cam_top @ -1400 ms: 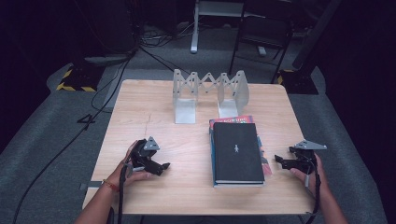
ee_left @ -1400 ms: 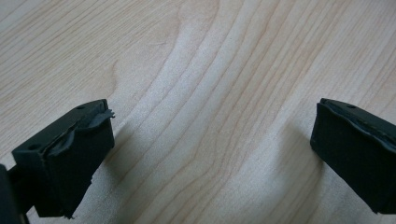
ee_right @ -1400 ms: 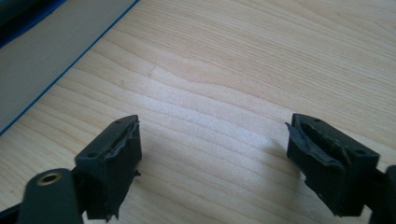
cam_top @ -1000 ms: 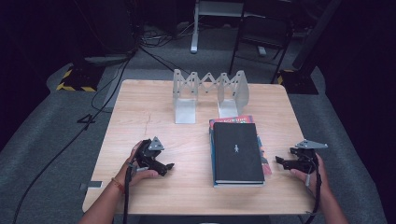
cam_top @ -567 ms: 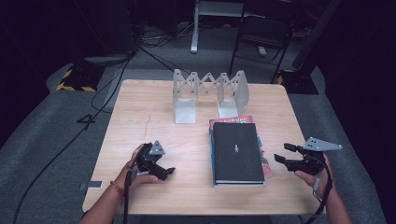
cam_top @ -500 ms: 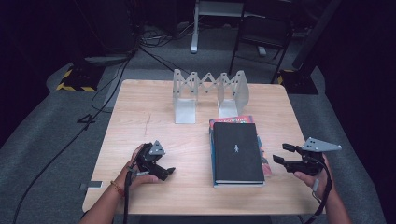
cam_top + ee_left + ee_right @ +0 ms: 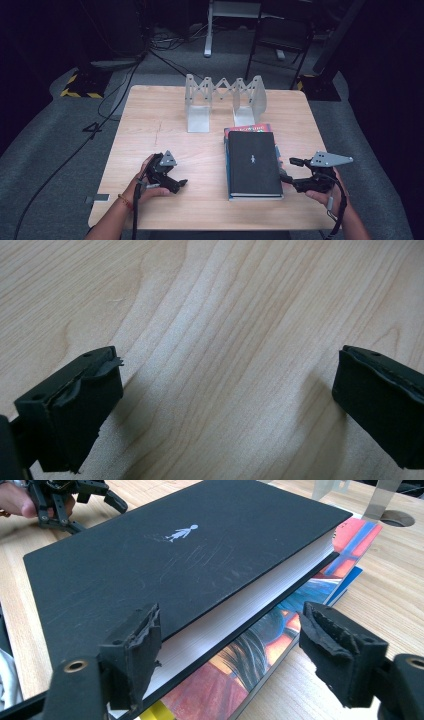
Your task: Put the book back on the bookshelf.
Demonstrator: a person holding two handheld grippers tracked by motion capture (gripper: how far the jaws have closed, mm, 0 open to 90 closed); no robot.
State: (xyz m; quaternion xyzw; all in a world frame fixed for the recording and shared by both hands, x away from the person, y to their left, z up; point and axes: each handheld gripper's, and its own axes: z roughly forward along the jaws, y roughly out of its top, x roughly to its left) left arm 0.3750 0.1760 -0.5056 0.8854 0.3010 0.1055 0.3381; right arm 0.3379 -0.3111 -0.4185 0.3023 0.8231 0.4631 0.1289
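Observation:
A black hardcover book (image 7: 252, 162) lies flat on a colourful paperback (image 7: 248, 129) at the table's right half. My right gripper (image 7: 290, 175) hovers at the stack's right edge. In the right gripper view its jaws (image 7: 230, 660) straddle the long edge of the black book (image 7: 165, 565) and the paperback (image 7: 260, 665) without pressing on them. They have just been opening. My left gripper (image 7: 172, 184) rests open on the bare wood at the front left, with only the tabletop (image 7: 225, 340) between its jaws.
A grey metal accordion rack (image 7: 225, 95) stands upright at the table's back middle, just behind the books. The wooden table (image 7: 150, 120) is surrounded by grey carpet, cables and chair legs. My left gripper (image 7: 75, 500) shows beyond the book.
My right gripper has lifted off the table and brought its tips closer to the books' right edge. The left gripper has stayed almost in place.

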